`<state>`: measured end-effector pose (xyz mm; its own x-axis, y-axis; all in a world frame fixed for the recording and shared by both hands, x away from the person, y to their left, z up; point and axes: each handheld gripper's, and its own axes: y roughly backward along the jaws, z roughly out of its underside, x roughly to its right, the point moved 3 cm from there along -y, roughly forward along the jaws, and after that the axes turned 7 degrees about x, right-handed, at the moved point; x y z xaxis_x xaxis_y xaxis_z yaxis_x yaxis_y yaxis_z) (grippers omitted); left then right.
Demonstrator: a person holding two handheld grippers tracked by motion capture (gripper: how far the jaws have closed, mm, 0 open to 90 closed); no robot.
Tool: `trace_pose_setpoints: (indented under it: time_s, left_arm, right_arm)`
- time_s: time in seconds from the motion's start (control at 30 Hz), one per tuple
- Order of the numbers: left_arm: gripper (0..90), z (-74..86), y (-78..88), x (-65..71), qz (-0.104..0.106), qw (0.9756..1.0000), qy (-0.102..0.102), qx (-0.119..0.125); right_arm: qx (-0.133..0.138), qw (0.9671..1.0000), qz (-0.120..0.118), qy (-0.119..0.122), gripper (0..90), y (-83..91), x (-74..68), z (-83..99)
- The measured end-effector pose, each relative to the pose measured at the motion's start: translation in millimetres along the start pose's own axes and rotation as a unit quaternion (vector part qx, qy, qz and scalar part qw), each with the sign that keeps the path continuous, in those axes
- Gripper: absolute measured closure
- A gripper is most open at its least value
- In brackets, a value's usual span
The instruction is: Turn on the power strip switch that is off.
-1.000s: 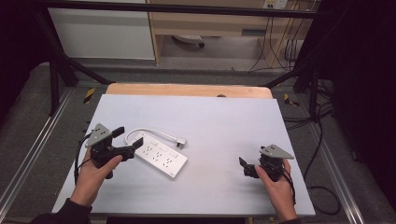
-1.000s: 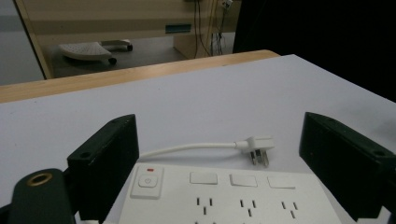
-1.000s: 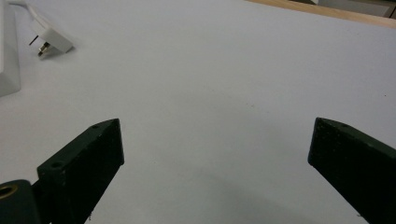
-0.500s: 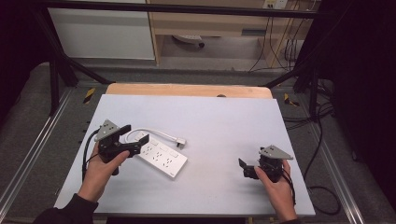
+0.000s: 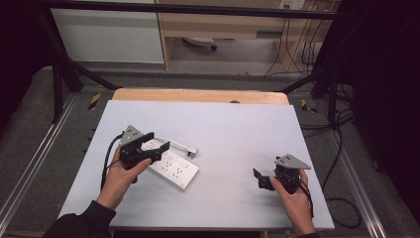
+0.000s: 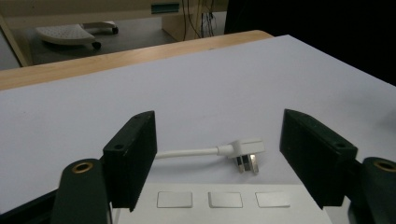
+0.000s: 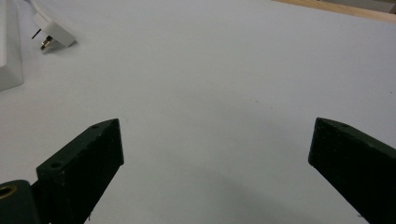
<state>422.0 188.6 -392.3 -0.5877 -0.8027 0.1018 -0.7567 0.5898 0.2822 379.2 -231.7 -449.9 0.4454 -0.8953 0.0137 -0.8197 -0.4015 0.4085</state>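
Observation:
A white power strip [image 5: 171,167] lies at the left middle of the table, its white cable running to a plug [image 5: 191,150] just beyond it. My left gripper [image 5: 157,147] is open and hovers over the strip's left end. In the left gripper view the wide-apart jaws frame the plug [image 6: 245,154] and the strip's top face [image 6: 224,205] below it. My right gripper [image 5: 258,178] rests open on the bare table at the right, with nothing between its jaws. The right gripper view catches the plug [image 7: 53,36] and one end of the strip [image 7: 9,51] at its far left.
The table's white top [image 5: 233,129] ends in a wooden strip [image 5: 198,95] at the far edge. Beyond it stand a cabinet, a chair base [image 5: 198,43] and hanging cables. Metal rails run along both sides of the table.
My left gripper has moved right and forward, from beside the power strip's left end to above it. The right gripper has stayed where it was.

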Motion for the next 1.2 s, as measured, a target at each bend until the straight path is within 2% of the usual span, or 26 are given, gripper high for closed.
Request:
trace_pose_setpoints:
  time_s: [0.13,0.3,0.57,0.67,0.9,1.2]
  left_arm:
    - [34.8,4.1,-6.5,4.2,0.004,0.9999,-0.004,-0.012]
    - [35.7,6.1,-8.0,10.2,0.005,0.9996,-0.021,-0.021]
    - [43.5,15.0,-12.8,7.5,0.004,0.9992,-0.015,-0.036]
    - [47.4,17.9,-14.0,4.6,0.003,0.9992,-0.005,-0.038]
    - [50.8,23.6,-16.9,2.4,0.005,0.9987,-0.001,-0.051]
    - [53.1,31.0,-21.5,2.4,0.008,0.9977,-0.004,-0.067]
  right_arm:
    - [-0.001,1.0000,-0.001,0.000,3.6,-0.1,-0.8,0.2]
    - [-0.001,1.0000,-0.003,0.002,3.4,0.1,-0.9,0.2]
    - [-0.003,1.0000,-0.002,0.002,3.4,0.4,-1.0,0.6]
    - [-0.004,1.0000,-0.002,0.002,3.4,-0.2,-1.0,0.8]
    - [-0.004,1.0000,-0.001,0.001,3.2,0.2,1.1,1.3]
    - [-0.007,1.0000,-0.001,0.005,2.9,-0.7,-0.3,1.7]
